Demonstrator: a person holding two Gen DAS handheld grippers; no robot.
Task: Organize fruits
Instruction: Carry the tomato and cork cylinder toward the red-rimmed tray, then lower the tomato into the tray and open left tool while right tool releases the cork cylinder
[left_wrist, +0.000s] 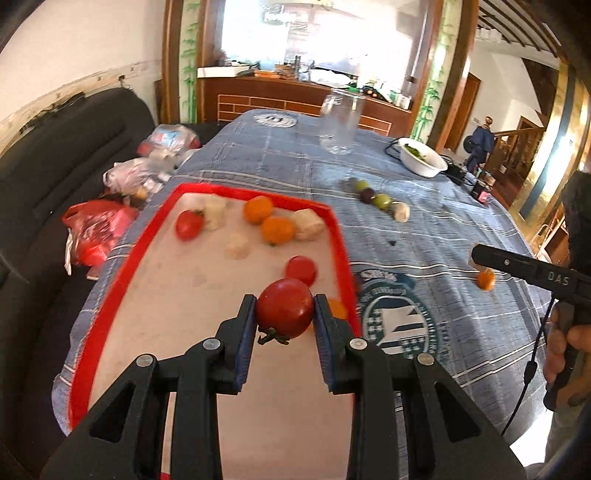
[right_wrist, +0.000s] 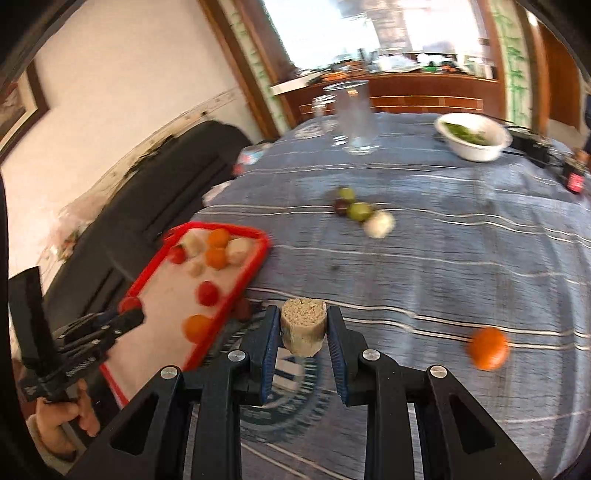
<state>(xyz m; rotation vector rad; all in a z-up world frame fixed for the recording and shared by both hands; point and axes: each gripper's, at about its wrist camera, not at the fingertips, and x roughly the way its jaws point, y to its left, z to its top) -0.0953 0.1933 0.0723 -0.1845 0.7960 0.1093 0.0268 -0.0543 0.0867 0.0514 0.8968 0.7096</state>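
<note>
The left gripper (left_wrist: 284, 314) is closed on a red tomato (left_wrist: 285, 313), held over the near end of the red tray (left_wrist: 334, 236) — other tomatoes and pale chunks lie at its far end. The right gripper (right_wrist: 303, 328) pinches a pale chunk (right_wrist: 303, 326) just right of the tray; an orange tomato (right_wrist: 488, 348) lies farther right on the cloth (right_wrist: 443, 258).
</note>
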